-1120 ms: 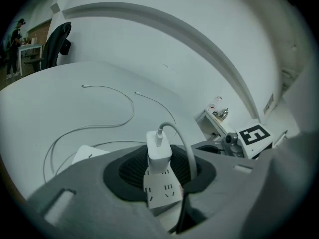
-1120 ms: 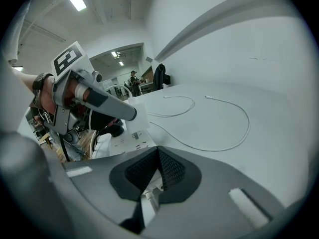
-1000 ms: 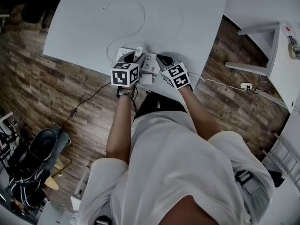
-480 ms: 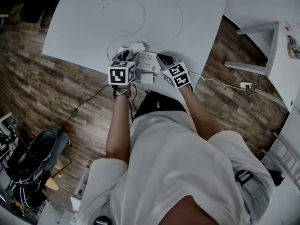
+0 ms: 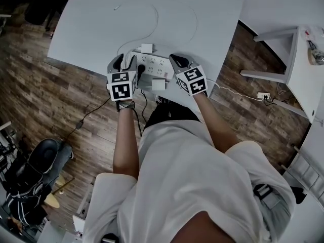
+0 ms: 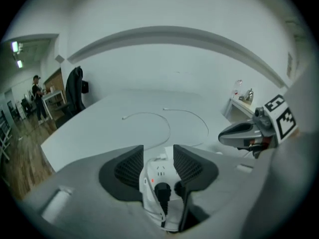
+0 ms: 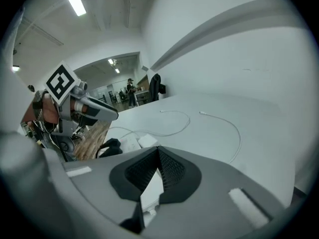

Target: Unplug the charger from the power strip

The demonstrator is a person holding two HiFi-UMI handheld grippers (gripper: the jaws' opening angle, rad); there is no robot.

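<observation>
White surface [image 5: 212, 14] carries the power strip [image 5: 156, 64]; the charger [image 5: 147, 48] lies just past the opening, empty fingers of my left gripper [image 5: 125, 61]. Right gripper [image 7: 157, 151] fingers pressed together. Light, rigid, slick, I'd judge: grasp its flat sides.

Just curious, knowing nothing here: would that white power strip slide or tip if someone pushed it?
Likely slides: the power strip lies flat on a smooth-looking table, so tipping seems unlikely. It looks like rigid plastic, probably fairly light. The black plug and its cord may drag on it.
</observation>
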